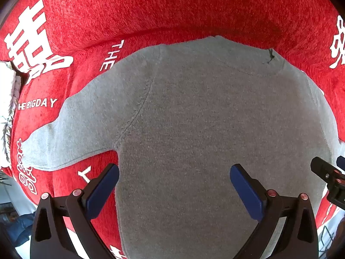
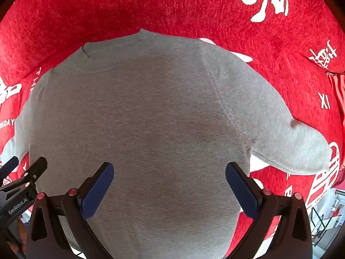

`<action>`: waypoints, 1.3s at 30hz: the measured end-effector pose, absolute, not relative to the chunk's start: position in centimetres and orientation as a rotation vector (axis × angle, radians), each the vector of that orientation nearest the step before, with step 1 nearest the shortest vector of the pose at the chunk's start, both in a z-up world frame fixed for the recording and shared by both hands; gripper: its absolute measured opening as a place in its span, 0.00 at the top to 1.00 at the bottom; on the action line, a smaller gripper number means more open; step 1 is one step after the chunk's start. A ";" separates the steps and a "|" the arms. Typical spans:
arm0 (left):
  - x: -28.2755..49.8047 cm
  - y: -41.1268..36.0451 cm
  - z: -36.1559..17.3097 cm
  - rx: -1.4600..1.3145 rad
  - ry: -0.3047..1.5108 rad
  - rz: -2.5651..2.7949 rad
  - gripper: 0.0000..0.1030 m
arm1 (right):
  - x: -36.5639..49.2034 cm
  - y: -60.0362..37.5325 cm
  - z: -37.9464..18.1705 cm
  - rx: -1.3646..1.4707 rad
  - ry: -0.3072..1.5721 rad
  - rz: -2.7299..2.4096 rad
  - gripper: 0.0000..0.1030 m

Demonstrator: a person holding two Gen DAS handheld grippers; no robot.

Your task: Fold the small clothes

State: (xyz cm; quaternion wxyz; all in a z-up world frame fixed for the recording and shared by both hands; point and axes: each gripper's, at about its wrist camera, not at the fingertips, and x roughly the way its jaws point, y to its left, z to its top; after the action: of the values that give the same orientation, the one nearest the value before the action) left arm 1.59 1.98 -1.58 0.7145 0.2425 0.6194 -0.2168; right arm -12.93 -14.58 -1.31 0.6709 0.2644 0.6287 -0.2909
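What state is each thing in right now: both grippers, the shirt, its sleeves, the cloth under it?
left gripper: open, empty, over the shirt's lower body.
right gripper: open, empty, over the lower body.
grey shirt: spread flat, unfolded, neckline away from the grippers.
sleeves: both spread outward.
red cloth: lying under the shirt.

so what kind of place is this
Probably a home or festive setup rather than a factory: a grey sweater lies flat on a red cloth with white wedding-style lettering, and a wire rack stands beside it.
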 end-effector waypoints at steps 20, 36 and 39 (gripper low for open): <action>2.6 3.7 -2.7 0.444 1.402 -0.522 0.00 | -12.1 -13.5 -0.8 0.601 1.372 -0.624 0.00; 11.7 24.8 -5.4 -0.031 1.336 -0.182 0.00 | -6.9 -5.0 -2.3 0.494 1.436 -0.441 0.00; 13.4 29.2 -7.1 -0.152 1.356 -0.090 0.00 | -6.0 -3.2 -2.4 0.479 1.444 -0.406 0.00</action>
State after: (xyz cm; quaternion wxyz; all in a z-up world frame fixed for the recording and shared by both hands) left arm 13.39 29.22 -7.05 0.7751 -0.0703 0.6265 -0.0415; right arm -6.05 -3.17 -2.41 0.7056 0.2157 0.6497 -0.1828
